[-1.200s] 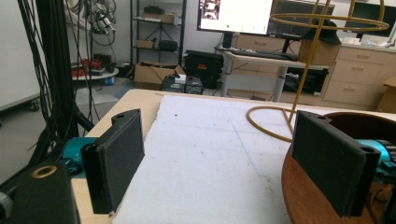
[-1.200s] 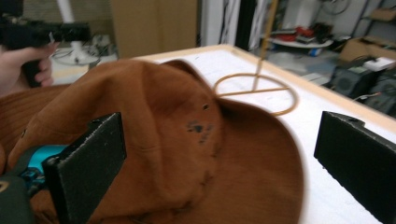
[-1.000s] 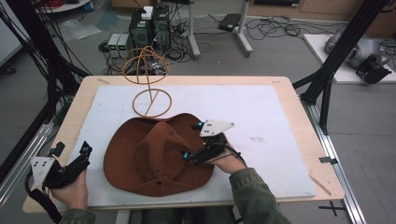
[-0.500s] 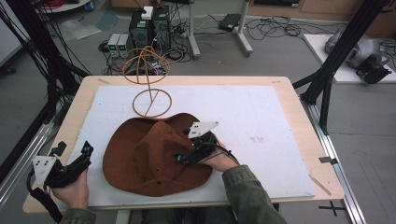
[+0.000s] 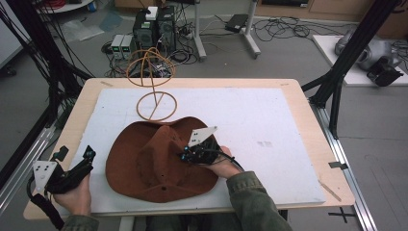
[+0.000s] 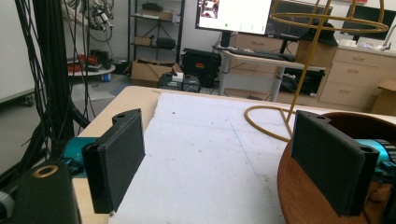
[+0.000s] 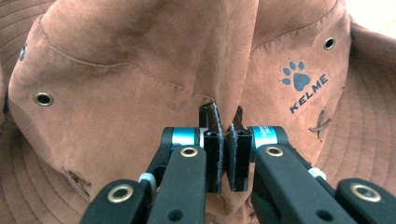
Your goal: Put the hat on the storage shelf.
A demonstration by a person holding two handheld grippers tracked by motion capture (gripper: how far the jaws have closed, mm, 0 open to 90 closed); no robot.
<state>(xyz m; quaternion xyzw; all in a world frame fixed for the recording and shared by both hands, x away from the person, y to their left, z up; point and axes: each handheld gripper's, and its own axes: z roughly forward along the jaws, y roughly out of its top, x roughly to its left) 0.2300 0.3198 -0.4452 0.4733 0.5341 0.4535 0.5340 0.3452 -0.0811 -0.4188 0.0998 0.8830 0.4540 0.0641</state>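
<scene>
A brown wide-brimmed hat (image 5: pixel 154 161) lies on the white mat (image 5: pixel 260 120), in front of a tan wire hat stand (image 5: pixel 153 89). My right gripper (image 5: pixel 185 155) reaches over the hat's right side and is shut on a fold of the crown. In the right gripper view the jaws pinch that fold of the hat (image 7: pixel 140 70) at my right gripper (image 7: pixel 223 119); a paw print logo (image 7: pixel 303 86) shows to the right. My left gripper (image 5: pixel 77 155) stands open at the table's front left, just off the brim. In the left gripper view, my left gripper (image 6: pixel 229 158) spans bare mat, the hat's brim (image 6: pixel 303 196) by its right jaw.
The wooden table (image 5: pixel 298 91) extends beyond the mat on all sides. Black frame poles (image 5: pixel 337 72) rise at both sides. Computers (image 5: pixel 154 29) and cables lie on the floor beyond the table. The wire stand (image 6: pixel 299 84) rises ahead in the left gripper view.
My right gripper has moved left along the hat, pushing the crown and brim leftward with it. The left gripper has stayed in place.
</scene>
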